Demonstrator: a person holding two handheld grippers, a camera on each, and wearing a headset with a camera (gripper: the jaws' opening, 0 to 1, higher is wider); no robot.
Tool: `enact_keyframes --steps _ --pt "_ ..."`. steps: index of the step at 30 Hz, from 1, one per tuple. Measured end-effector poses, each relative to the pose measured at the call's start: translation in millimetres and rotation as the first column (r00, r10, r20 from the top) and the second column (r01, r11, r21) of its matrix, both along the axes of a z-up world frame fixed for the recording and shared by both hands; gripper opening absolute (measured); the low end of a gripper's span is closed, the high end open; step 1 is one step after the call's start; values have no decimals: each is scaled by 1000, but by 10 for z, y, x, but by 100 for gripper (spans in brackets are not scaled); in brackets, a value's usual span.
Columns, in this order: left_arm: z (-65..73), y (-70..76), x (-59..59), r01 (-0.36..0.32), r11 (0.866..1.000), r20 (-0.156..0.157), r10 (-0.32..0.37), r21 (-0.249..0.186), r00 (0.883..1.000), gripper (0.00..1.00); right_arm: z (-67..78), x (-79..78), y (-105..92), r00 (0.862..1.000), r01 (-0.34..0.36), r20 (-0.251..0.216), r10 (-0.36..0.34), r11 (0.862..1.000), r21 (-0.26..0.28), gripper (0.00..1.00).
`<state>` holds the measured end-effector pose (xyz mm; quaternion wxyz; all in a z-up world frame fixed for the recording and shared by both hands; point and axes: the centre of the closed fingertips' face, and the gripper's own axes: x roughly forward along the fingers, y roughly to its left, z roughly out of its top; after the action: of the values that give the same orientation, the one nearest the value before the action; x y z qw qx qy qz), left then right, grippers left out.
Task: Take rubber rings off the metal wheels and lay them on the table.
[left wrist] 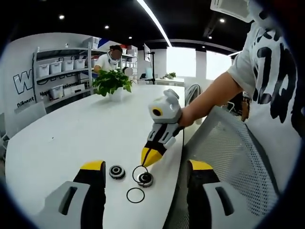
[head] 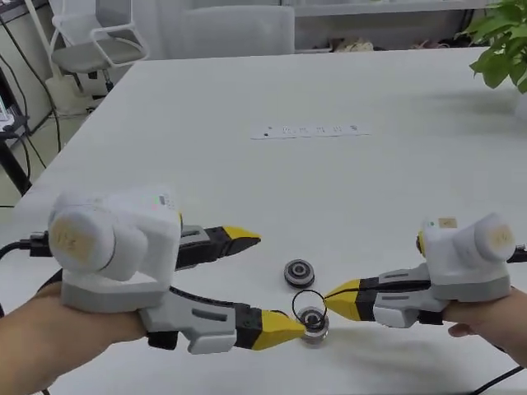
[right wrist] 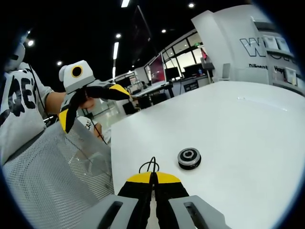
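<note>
Open tabletop (head: pixel 346 181) ahead, one loose wheel (head: pixel 299 272) near the front edge, a plant (head: pixel 501 41) at far right.

Our two grippers match: the left gripper (head: pixel 278 282) and the right gripper (head: pixel 329 298) each have a rounded white housing over a grey body, with black jaws tipped in yellow. A black cable (head: pixel 18 247) runs from the left one's rear. We wear a white short-sleeved T-shirt (left wrist: pixel 262 81) printed with large black letters.

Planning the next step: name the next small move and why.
Probably draw the right tongs away and lay the rubber ring on the table: they are shut on it, and it looks nearly free of the wheel below.
</note>
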<state>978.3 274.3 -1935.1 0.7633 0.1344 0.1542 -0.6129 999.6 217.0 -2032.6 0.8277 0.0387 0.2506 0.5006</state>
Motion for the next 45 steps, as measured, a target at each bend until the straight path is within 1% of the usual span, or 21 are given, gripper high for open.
enact_keyframes --steps 2,5,7,10,15,17,20,24,26,31,34,38,41,43,45 --pt "37 45 -19 -15 1000 -7 15 -9 1000 68 17 4 9 1000 -1 1 1 1000 1 0" --pt "73 92 -50 -24 1000 -8 24 -14 1000 72 34 5 34 1000 -4 2 4 1000 0 0" --pt "101 139 -52 -39 999 6 39 -17 999 74 37 10 38 1000 -6 4 6 1000 1 0" --pt "130 216 -56 -56 998 13 56 -15 998 77 58 5 54 1000 -9 5 9 1000 3 0" --pt "149 330 -39 -100 995 -20 99 -32 995 85 67 18 76 1000 -22 2 22 1000 -2 0" --pt "156 382 -22 -118 992 -20 117 -38 993 86 86 33 100 1000 -24 5 24 1000 1 0" --pt "152 460 -7 -139 990 -20 138 -36 990 88 94 55 138 999 -31 6 31 1000 1 0" --pt "165 543 -22 -167 985 -35 166 -40 986 91 103 64 223 999 -50 6 50 999 0 0" --pt "162 577 -38 -176 984 -29 175 -39 984 92 105 63 267 998 -58 6 58 998 1 0" --pt "151 635 -55 -196 980 -31 195 -39 980 93 82 68 318 997 -77 3 77 997 -10 0" --pt "145 674 -54 -208 978 -23 207 -32 978 93 81 65 341 997 -83 1 83 996 -11 0" --pt "199 717 -52 -221 974 -20 221 -51 975 94 67 67 363 996 -91 -4 91 996 -16 0" --pt "229 747 -49 -230 972 -11 230 -51 973 94 39 71 383 995 -96 -9 96 995 -25 0" --pt "244 761 -45 -235 970 -10 235 -56 972 94 19 78 400 995 -97 -3 97 995 -37 0" --pt "257 781 -29 -247 967 -8 247 -61 969 95 -6 72 431 994 -106 -8 106 993 -46 0"
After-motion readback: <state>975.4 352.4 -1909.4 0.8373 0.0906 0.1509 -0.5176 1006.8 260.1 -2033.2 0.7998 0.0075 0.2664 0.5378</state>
